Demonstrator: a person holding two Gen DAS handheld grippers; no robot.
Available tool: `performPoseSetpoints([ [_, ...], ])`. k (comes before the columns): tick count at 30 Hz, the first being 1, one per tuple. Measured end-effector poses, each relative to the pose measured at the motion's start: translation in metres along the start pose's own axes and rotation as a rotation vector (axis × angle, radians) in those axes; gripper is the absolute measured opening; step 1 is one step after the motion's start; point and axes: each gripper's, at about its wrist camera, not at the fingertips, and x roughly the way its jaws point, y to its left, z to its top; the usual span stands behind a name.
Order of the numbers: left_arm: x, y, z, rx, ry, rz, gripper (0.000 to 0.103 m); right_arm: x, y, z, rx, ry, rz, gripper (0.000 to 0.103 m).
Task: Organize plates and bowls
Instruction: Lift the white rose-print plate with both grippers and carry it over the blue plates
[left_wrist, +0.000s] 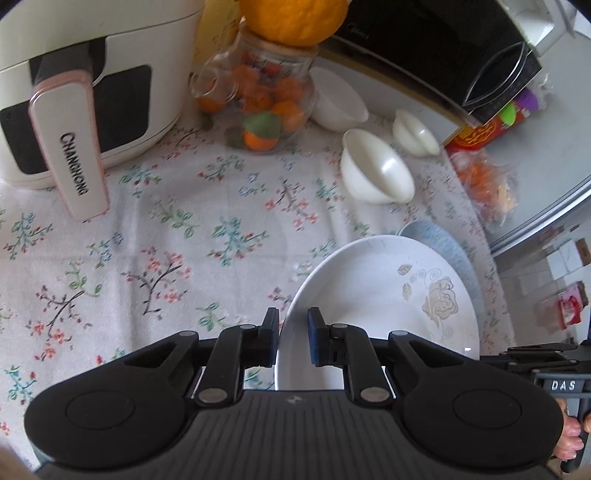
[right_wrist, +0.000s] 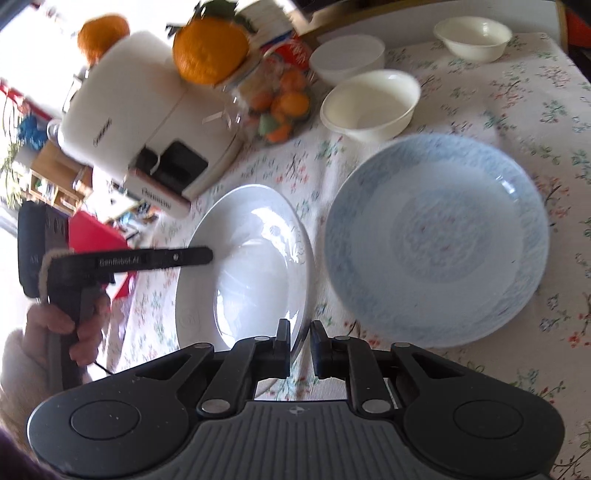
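The table (left_wrist: 155, 258) is spread with a flowered cloth and carries everything else; at its back stands a white air fryer (left_wrist: 74, 96) with a pink-edged handle, and beside that a glass jar (left_wrist: 258, 99) of small orange fruit with a large orange (left_wrist: 291, 18) sitting on its lid; a black appliance (left_wrist: 436, 48) lies tilted at the far right in the left wrist view.

The blue plate (right_wrist: 436, 240) sits flat on the cloth, just beside the white plate (right_wrist: 251, 258); the white plate, printed with a pale rose, is tilted with one edge raised off the table, and it partly hides the blue plate in the left wrist view.

Three white bowls stand behind the plates: a wide one (right_wrist: 369, 103) nearest the blue plate, another (right_wrist: 347, 55) behind it near the jar, and a third (right_wrist: 472, 37) well apart toward the far corner.

The left tongs (left_wrist: 291, 339) are narrowed on the near rim of the white plate, one pad on each face; the right tongs (right_wrist: 300, 345) are likewise clamped on that plate's opposite rim, so both pairs hold the same plate; a person's hand (right_wrist: 70, 325) grips the handle of the left tongs.
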Motion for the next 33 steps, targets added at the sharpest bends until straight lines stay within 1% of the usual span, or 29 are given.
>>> performPoseSetpoints([
  [4, 0.005, -0.01, 0.004, 0.0, -0.016, -0.019, 0.013, -0.01, -0.009, 0.007, 0.03, -0.037, -0.005, 0.012],
  [9, 0.019, -0.022, 0.009, -0.007, -0.009, -0.038, 0.013, -0.019, -0.025, 0.015, 0.074, -0.073, -0.018, 0.012],
  [17, 0.032, -0.05, 0.015, 0.029, -0.009, -0.051, 0.013, -0.032, -0.055, 0.024, 0.151, -0.116, -0.051, 0.012],
  [23, 0.044, -0.067, 0.017, 0.052, -0.002, -0.041, 0.013, -0.04, -0.072, 0.029, 0.189, -0.145, -0.081, 0.012],
  [33, 0.057, -0.09, 0.015, 0.111, -0.018, 0.006, 0.013, -0.039, -0.092, 0.033, 0.231, -0.154, -0.149, 0.012],
])
